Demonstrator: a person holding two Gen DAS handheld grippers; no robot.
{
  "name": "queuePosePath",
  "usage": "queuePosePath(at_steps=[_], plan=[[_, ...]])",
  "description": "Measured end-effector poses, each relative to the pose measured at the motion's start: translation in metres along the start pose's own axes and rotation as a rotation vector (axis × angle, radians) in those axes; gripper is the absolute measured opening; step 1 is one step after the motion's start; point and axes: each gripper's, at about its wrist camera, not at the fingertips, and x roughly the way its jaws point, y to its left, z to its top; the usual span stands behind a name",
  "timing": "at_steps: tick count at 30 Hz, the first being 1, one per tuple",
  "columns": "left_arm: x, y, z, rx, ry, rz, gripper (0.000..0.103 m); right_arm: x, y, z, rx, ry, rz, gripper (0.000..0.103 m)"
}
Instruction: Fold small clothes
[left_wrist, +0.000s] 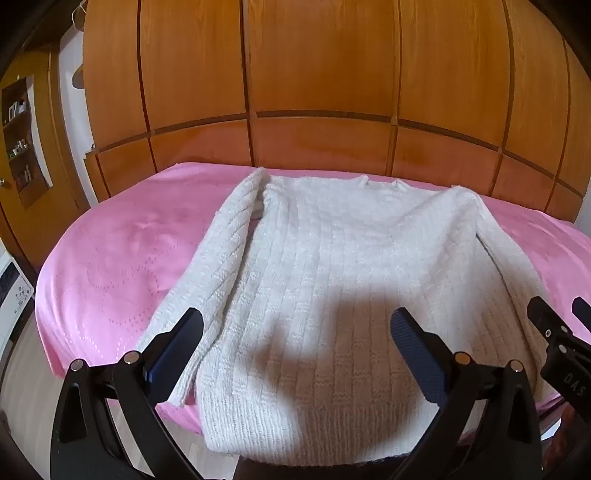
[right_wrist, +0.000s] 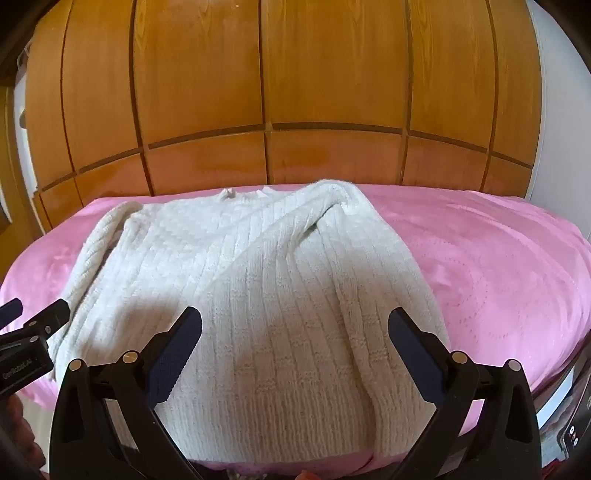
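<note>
In the left wrist view, a white sweater (left_wrist: 325, 280) is seen spread flat on a pink blanket (left_wrist: 110, 266), hem nearest. The left gripper (left_wrist: 295, 354) is held above it, jaws wide apart and empty.

In the right wrist view, the right gripper (right_wrist: 295, 354) is likewise held wide open over the sweater (right_wrist: 258, 280), nothing gripped.

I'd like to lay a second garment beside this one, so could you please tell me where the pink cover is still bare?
The white ribbed knit sweater fills the middle of the pink bed cover. Bare pink lies left of its left sleeve, and a wider patch right of its right sleeve. The near edge is crowded by the hem and both open grippers.
</note>
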Motion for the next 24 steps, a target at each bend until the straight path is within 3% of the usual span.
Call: queuePosePath(at_steps=[24], plan=[[0.007, 0.000, -0.006, -0.002, 0.027, -0.004, 0.101, 0.001, 0.001, -0.008, -0.004, 0.007, 0.000, 0.100]])
